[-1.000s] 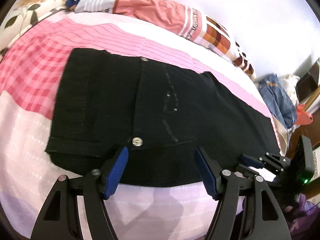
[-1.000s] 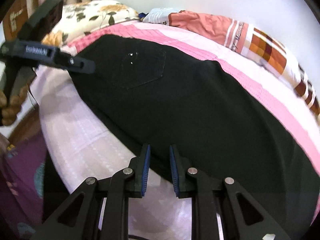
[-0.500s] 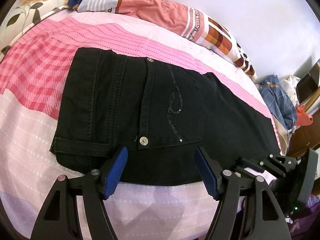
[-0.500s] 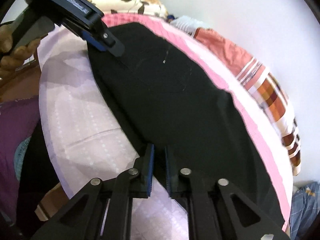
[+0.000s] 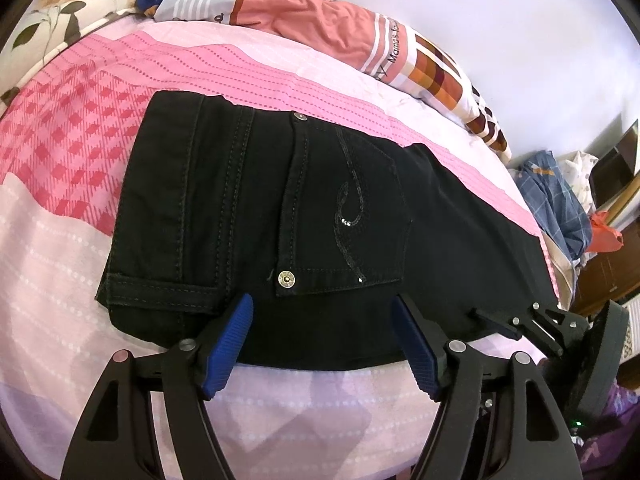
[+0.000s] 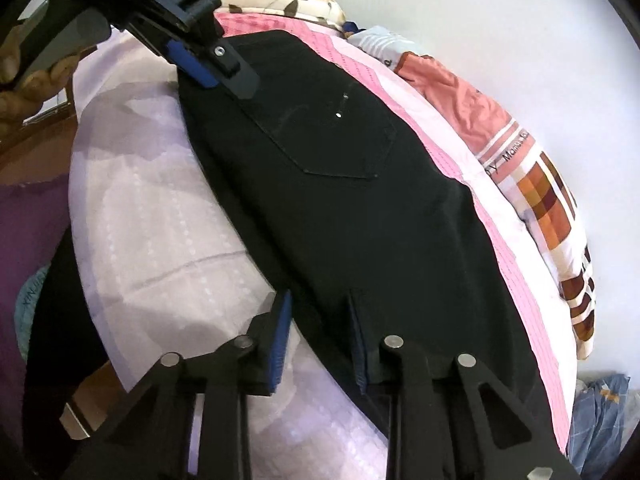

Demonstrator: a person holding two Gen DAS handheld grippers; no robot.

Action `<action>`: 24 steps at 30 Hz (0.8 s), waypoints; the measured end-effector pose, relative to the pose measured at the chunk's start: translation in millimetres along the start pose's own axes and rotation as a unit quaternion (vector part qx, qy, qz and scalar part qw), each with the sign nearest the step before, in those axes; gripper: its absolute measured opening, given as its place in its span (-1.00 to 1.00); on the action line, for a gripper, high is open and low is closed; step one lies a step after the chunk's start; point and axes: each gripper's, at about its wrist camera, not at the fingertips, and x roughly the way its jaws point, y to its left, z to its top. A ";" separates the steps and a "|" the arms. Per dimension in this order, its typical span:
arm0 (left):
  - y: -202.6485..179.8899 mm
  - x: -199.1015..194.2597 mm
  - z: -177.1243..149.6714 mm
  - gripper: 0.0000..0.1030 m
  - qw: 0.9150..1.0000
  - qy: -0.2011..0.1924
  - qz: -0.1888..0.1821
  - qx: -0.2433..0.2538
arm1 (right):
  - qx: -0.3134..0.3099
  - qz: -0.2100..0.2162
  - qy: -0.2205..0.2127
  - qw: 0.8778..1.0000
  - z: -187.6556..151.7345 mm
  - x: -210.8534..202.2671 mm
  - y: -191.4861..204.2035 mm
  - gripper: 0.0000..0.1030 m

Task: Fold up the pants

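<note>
Black pants (image 5: 320, 208) lie flat on the bed, folded lengthwise, back pocket up, waistband at the left in the left wrist view. My left gripper (image 5: 326, 328) hovers at the near edge by the pocket rivet, wide open and still opening, pads clear of the cloth. Further along that edge my right gripper (image 6: 318, 320) straddles the pants (image 6: 360, 200). Its jaws are opening, with the cloth's edge between the blue pads and not pinched. The right gripper (image 5: 532, 324) also shows at the right of the left wrist view, and the left gripper (image 6: 200, 60) at the top left of the right wrist view.
The bed has a pink and lilac sheet (image 5: 80, 240). A coral patchwork quilt (image 5: 340, 28) lies along the wall and a floral pillow (image 5: 60, 12) at the head. A clothes pile (image 5: 560, 200) sits past the foot. A person's hand (image 6: 16, 80) holds the left gripper.
My right gripper rolled and slid along the pants' near edge, and its pads spread apart. The left gripper stayed where it was.
</note>
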 end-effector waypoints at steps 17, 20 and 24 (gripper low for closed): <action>2.3 1.8 0.1 0.44 1.000 0.003 -0.009 -0.003 | 0.022 0.011 -0.015 1.000 1.7 -1.0 -10.8 -0.65; 1.5 2.7 -0.6 0.44 1.000 0.002 -0.010 0.000 | 0.034 0.011 -0.009 0.999 3.0 1.4 -16.8 -0.73; 2.5 2.2 -1.1 0.45 1.000 0.003 -0.010 0.002 | 0.035 0.009 -0.006 0.999 2.8 4.0 -17.2 -0.73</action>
